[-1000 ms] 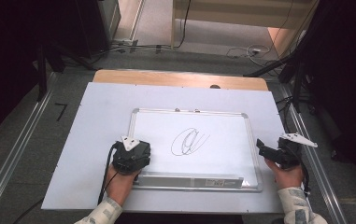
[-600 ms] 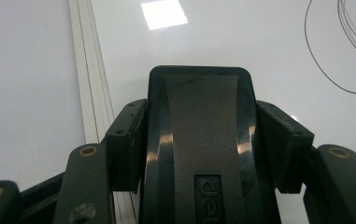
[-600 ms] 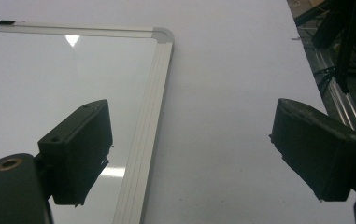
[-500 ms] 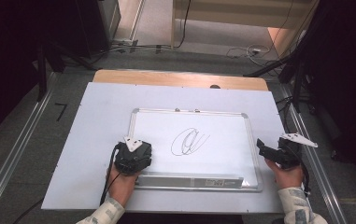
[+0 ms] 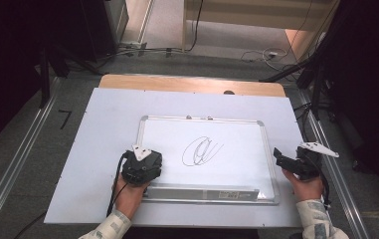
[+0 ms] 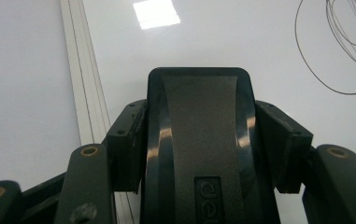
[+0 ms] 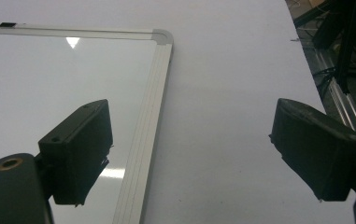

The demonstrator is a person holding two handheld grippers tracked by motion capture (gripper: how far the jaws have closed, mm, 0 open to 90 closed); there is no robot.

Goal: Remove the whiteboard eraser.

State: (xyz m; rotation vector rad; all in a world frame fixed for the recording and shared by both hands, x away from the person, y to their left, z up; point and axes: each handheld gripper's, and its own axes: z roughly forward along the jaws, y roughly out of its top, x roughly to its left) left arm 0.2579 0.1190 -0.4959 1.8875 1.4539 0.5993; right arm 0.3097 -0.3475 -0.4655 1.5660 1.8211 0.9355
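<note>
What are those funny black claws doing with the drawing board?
A person holds a gripper in each hand at a white table. A whiteboard lies flat on it, with a looping scribble drawn in the middle. The left gripper is clamped on a black eraser near the board's left edge, beside the scribble, which has not been wiped. The right gripper is open with nothing between its jaws, over the board's right edge.

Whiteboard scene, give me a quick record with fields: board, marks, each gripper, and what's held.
board: whiteboard lying flat on white table
marks: looping scribble near the centre
left gripper: over the board's near-left corner, shut on black eraser
right gripper: open, holding nothing, jaws straddling the board's right frame edge
</note>
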